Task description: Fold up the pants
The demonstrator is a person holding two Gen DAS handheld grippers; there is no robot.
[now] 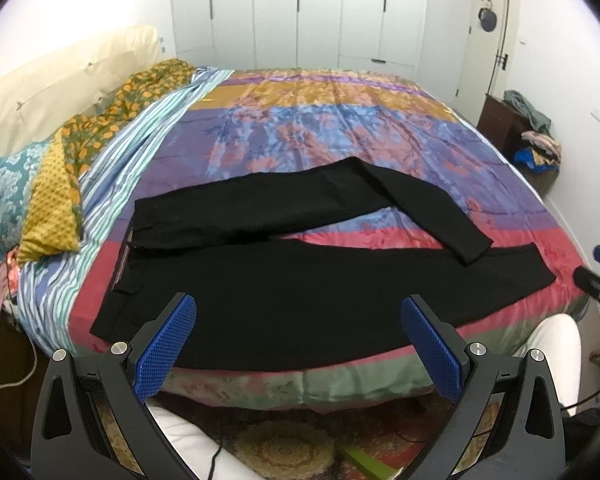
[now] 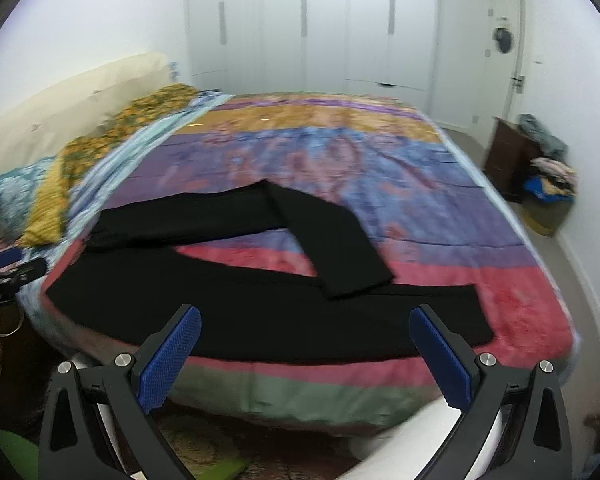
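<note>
Black pants (image 1: 284, 288) lie spread on the bed's colourful cover (image 1: 324, 128), waistband at the left, legs running right. The far leg is bent, its cuff lying over the near leg. The pants also show in the right wrist view (image 2: 260, 312), which is blurred. My left gripper (image 1: 298, 340) is open and empty, held above the bed's near edge over the near leg. My right gripper (image 2: 305, 352) is open and empty, also over the near edge. The right gripper's tip shows at the far right of the left wrist view (image 1: 596, 276).
Pillows (image 1: 40, 208) and a cream headboard (image 1: 60, 80) are at the left. White wardrobes (image 1: 300, 12) stand behind the bed. A dark cabinet (image 1: 504, 124) with a clothes pile is at the right wall. A patterned rug (image 1: 284, 448) lies below.
</note>
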